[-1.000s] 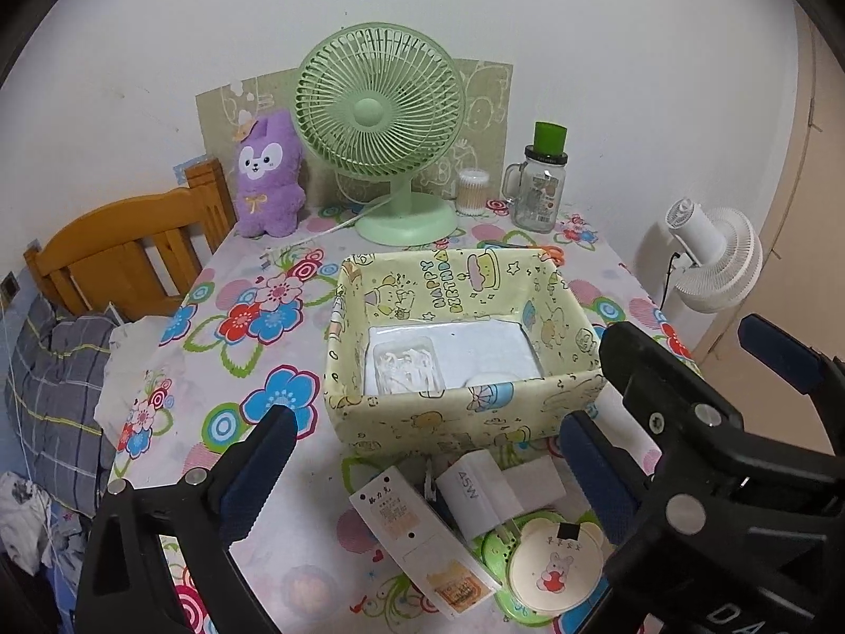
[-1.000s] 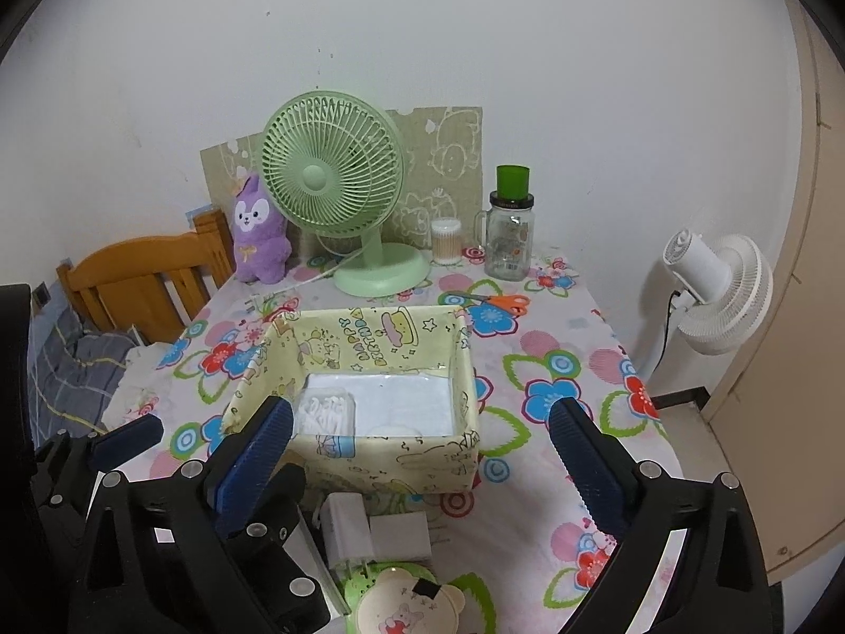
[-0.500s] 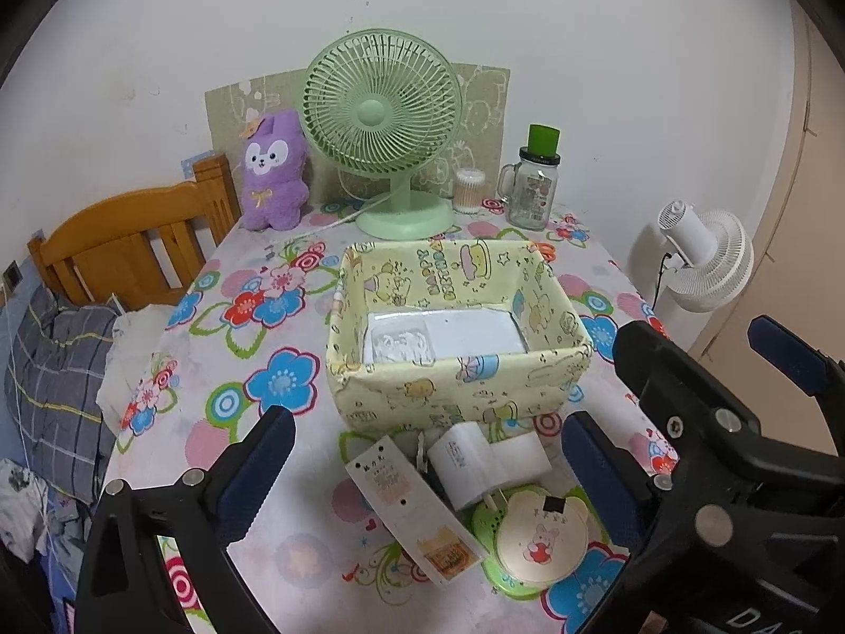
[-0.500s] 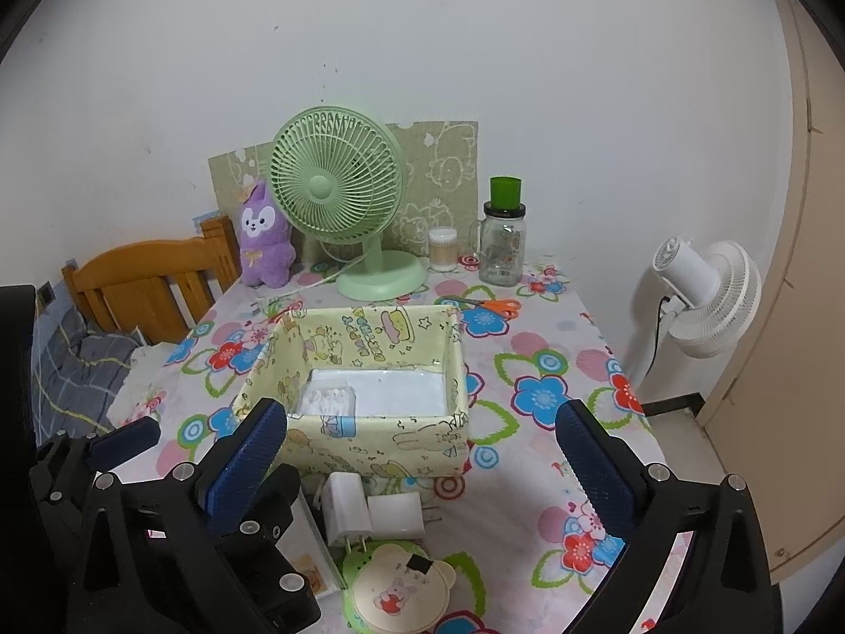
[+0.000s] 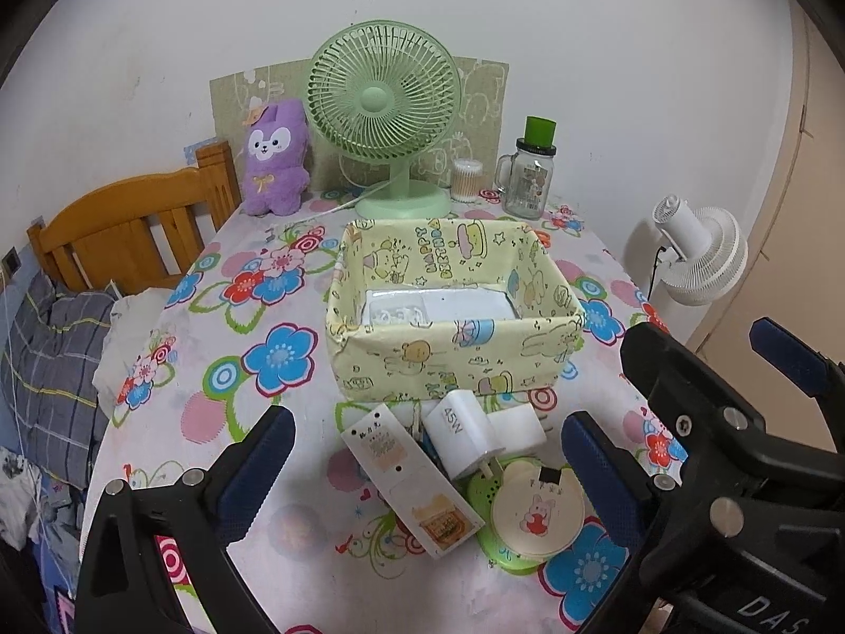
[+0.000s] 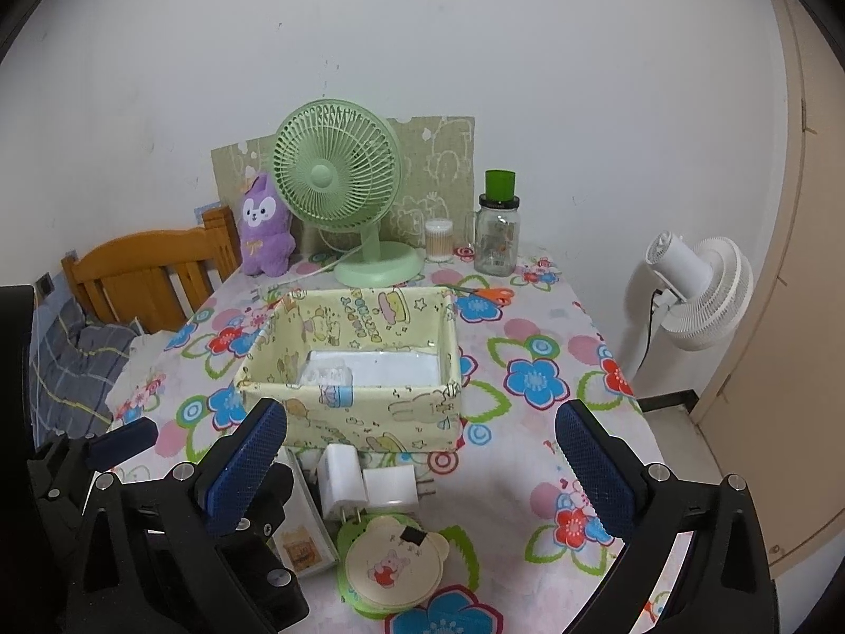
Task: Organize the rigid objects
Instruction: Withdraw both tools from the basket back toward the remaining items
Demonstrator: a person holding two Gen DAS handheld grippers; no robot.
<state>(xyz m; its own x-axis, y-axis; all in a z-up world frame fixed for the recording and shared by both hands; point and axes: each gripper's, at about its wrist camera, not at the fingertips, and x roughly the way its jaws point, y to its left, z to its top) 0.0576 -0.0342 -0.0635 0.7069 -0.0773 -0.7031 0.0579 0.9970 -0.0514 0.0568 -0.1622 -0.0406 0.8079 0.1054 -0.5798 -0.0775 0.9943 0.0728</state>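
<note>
Left gripper (image 5: 422,454) hangs spread wide and empty over the white box (image 5: 409,478) at its six o'clock. Chargers (image 5: 465,438) and bear-shaped case (image 5: 536,510) cluster before the yellow basket (image 5: 454,364) at twelve, probably staged for loading. Right gripper (image 6: 420,459) gapes empty too.

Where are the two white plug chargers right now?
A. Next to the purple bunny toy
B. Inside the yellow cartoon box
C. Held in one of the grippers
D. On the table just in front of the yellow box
D: the two white chargers lie on the flowered table just in front of the yellow box, outside it, and both the left gripper and the right gripper are open and empty.
</note>
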